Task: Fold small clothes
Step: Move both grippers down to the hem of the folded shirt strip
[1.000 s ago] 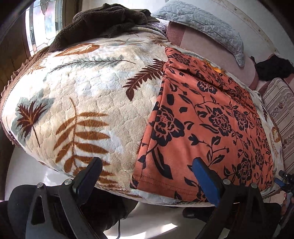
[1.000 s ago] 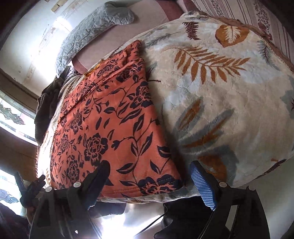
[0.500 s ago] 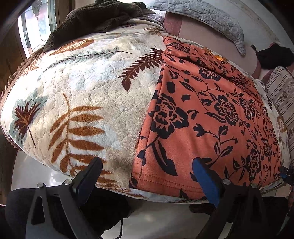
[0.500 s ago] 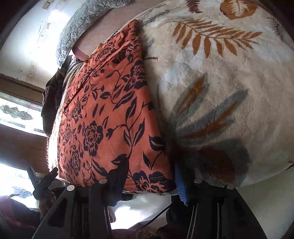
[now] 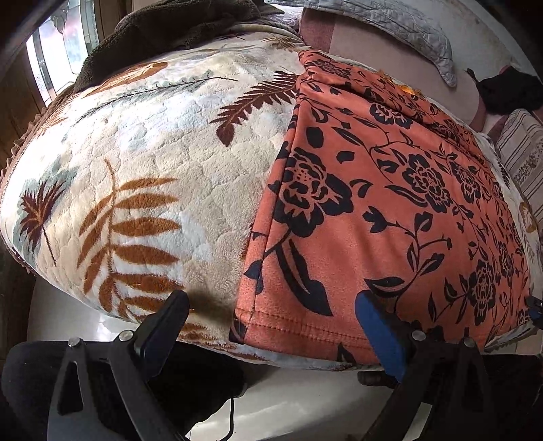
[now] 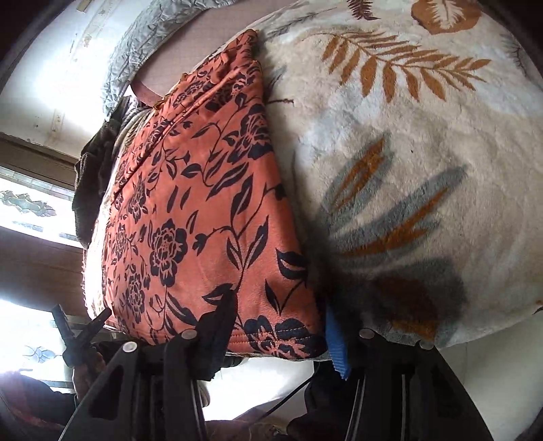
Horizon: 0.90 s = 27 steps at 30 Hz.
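An orange garment with black flowers (image 5: 390, 210) lies flat on a cream leaf-print blanket (image 5: 152, 176) on a bed. My left gripper (image 5: 271, 312) is open, its jaws straddling the garment's near left hem corner at the bed edge. In the right wrist view the same garment (image 6: 203, 220) shows, and my right gripper (image 6: 278, 325) has its jaws partly closed around the near right hem corner; the black finger (image 6: 217, 325) overlaps the cloth and the blue pad (image 6: 334, 342) sits just beside its edge.
A dark brown blanket (image 5: 163, 30) is heaped at the far left of the bed. A grey quilted pillow (image 5: 400, 23) and a pink sheet (image 5: 373, 47) lie at the head. A striped cushion (image 5: 522, 149) is at the right. A window (image 6: 27, 210) is on the left.
Both grippers have moved forward to the garment's near hem. The right gripper's jaws have narrowed around the right corner. The left gripper stays wide open.
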Available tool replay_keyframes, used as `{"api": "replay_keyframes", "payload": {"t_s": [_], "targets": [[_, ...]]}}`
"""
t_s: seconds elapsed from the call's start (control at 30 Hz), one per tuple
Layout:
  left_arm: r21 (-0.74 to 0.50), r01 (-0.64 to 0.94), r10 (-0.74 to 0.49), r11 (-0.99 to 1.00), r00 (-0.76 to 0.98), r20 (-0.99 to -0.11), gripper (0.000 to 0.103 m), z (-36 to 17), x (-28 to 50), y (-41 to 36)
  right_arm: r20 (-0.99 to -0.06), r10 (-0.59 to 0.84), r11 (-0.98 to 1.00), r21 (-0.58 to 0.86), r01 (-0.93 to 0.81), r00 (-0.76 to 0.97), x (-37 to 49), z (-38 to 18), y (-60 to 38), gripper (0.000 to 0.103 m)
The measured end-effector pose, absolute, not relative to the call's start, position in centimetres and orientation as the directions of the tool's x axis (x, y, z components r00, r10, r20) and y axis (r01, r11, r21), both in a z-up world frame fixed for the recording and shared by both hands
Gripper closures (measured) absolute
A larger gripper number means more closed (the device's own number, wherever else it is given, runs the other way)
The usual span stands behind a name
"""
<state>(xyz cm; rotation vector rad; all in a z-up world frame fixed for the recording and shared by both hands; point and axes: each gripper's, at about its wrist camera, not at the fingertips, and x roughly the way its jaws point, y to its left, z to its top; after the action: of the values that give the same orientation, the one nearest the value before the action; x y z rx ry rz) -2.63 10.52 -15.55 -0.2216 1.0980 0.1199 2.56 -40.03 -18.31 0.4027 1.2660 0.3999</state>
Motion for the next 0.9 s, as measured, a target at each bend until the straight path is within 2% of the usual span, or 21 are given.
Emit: {"api": "replay_keyframes", "payload": {"t_s": [0.03, 0.07, 0.2, 0.27, 0.37, 0.4, 0.43, 0.47, 0.5, 0.53, 0.57, 0.63, 0.7, 0.73, 0.77, 0.83, 0.9], "targets": [[-0.114, -0.202, -0.011, 0.973, 0.453, -0.892, 0.005, -15.6, -2.6, 10.5, -0.825, 0.506, 0.859, 0.507, -0.067, 0.252, 2.5, -18.2, -40.0, 0.062], [-0.114, -0.198, -0.011, 0.973, 0.455, -0.891, 0.005, -15.5, -2.6, 10.5, -0.823, 0.509, 0.858, 0.51, -0.064, 0.254, 2.5, -18.2, -40.0, 0.064], [-0.112, -0.189, -0.016, 0.976, 0.447, -0.894, 0.005, -15.9, -2.4, 10.4, -0.825, 0.516, 0.852, 0.523, -0.035, 0.232, 3.0, -19.0, -40.3, 0.062], [-0.12, -0.187, -0.023, 0.975, 0.452, -0.892, 0.006, -15.9, -2.4, 10.4, -0.814, 0.536, 0.839, 0.543, -0.039, 0.223, 3.2, -19.2, -40.4, 0.056], [-0.12, -0.182, -0.024, 0.976, 0.457, -0.889, 0.015, -15.8, -2.5, 10.4, -0.807, 0.546, 0.832, 0.553, -0.038, 0.224, 3.1, -19.3, -40.5, 0.056], [-0.117, -0.178, -0.022, 0.977, 0.459, -0.888, 0.023, -15.7, -2.6, 10.3, -0.804, 0.551, 0.829, 0.558, -0.037, 0.225, 3.1, -19.3, -40.6, 0.056], [-0.11, -0.17, -0.02, 0.979, 0.461, -0.887, 0.035, -15.5, -2.4, 10.3, -0.8, 0.557, 0.824, 0.565, -0.034, 0.224, 3.1, -19.3, -40.7, 0.057], [-0.106, -0.159, -0.021, 0.982, 0.464, -0.886, 0.042, -15.2, -2.4, 10.2, -0.797, 0.562, 0.821, 0.57, -0.029, 0.223, 3.1, -19.3, -40.8, 0.061], [-0.109, -0.147, -0.029, 0.983, 0.467, -0.884, 0.059, -14.9, -2.4, 10.2, -0.797, 0.562, 0.82, 0.571, -0.026, 0.22, 3.1, -19.4, -40.9, 0.063], [-0.119, -0.137, -0.042, 0.983, 0.469, -0.882, 0.081, -14.6, -2.4, 10.3, -0.796, 0.564, 0.819, 0.574, -0.023, 0.219, 3.1, -19.4, -41.1, 0.064], [-0.136, -0.13, -0.06, 0.982, 0.466, -0.883, 0.09, -14.4, -2.3, 10.4, -0.792, 0.569, 0.814, 0.58, -0.018, 0.219, 3.1, -19.4, -41.2, 0.064], [-0.145, -0.133, -0.067, 0.98, 0.465, -0.883, 0.091, -14.1, -2.3, 10.5, -0.784, 0.581, 0.806, 0.591, -0.023, 0.217, 2.8, -19.2, -41.2, 0.063], [-0.142, -0.128, -0.068, 0.982, 0.461, -0.885, 0.089, -14.4, -2.2, 10.4, -0.775, 0.596, 0.796, 0.605, -0.026, 0.21, 2.6, -19.3, -41.2, 0.052], [-0.125, -0.13, -0.053, 0.984, 0.457, -0.888, 0.081, -14.6, -2.2, 10.2, -0.766, 0.606, 0.787, 0.617, -0.017, 0.215, 2.6, -19.4, -41.4, 0.047], [-0.111, -0.138, -0.037, 0.984, 0.454, -0.89, 0.075, -14.8, -2.1, 10.1, -0.764, 0.609, 0.785, 0.62, -0.02, 0.214, 2.6, -19.5, -41.4, 0.047], [-0.131, -0.146, -0.051, 0.981, 0.456, -0.889, 0.051, -14.9, -2.3, 10.2, -0.76, 0.615, 0.781, 0.624, -0.029, 0.212, 2.6, -19.4, -41.4, 0.047], [-0.144, -0.149, -0.061, 0.978, 0.459, -0.886, 0.05, -14.9, -2.5, 10.2, -0.757, 0.617, 0.78, 0.624, -0.04, 0.214, 2.6, -19.3, -41.3, 0.054]]}}
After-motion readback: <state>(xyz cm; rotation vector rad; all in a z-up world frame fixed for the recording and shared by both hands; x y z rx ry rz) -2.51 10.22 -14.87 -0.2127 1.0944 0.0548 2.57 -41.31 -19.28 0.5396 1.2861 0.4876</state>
